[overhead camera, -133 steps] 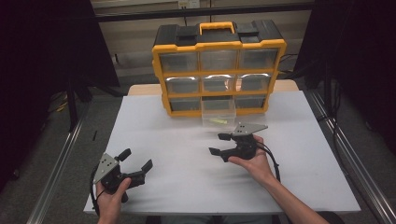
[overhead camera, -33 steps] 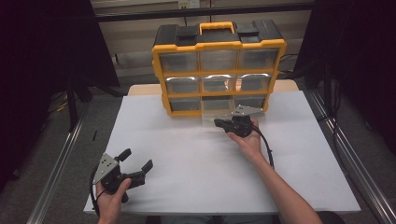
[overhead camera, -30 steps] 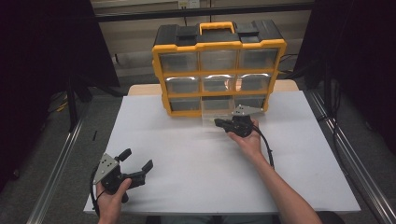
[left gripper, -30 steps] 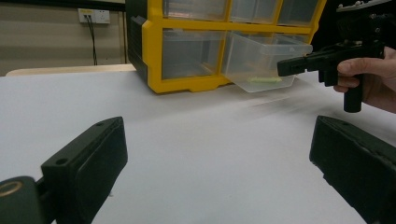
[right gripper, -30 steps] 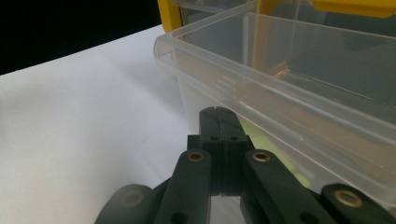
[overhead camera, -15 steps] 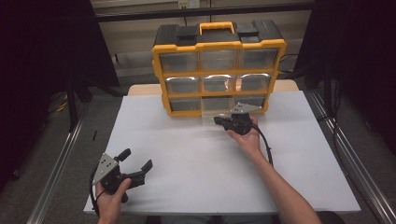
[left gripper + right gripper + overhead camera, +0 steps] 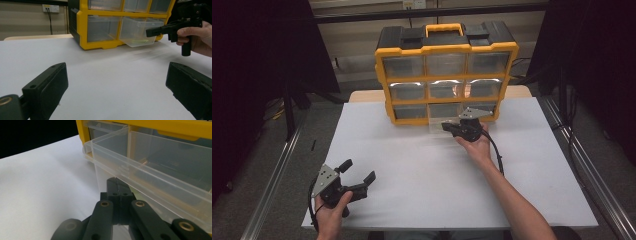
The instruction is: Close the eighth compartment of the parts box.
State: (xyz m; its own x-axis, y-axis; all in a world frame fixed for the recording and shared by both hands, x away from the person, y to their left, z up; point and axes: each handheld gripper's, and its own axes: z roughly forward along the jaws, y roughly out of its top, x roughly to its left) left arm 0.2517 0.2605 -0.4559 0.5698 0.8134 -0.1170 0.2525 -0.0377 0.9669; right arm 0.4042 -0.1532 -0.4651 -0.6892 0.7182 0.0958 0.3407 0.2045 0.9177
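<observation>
Table [image 7: 412, 165]: a white-covered surface spreads under both grippers, with the organiser standing at its far edge beyond the right gripper.
Organiser [image 7: 447, 75]: a yellow-and-black cabinet of clear drawers, three rows of three, directly ahead of the right gripper and well apart from the left one.
Drawer [image 7: 439, 125]: the clear bottom-middle drawer stands pulled partway out of the organiser, tipped slightly downward, its front wall meeting the right gripper's tips; in the left gripper view [image 7: 140, 31] something thin and green lies inside it.
Right gripper [image 7: 451, 128]: held in the person's right hand, jaws pressed together at the drawer's front; in the right gripper view [image 7: 117, 187] the tips sit just under the rim, but whether they pinch the clear wall cannot be told.
Left gripper [image 7: 358, 173]: held low at the near left corner of the table, jaws spread wide with nothing between them, well apart from the drawer.
</observation>
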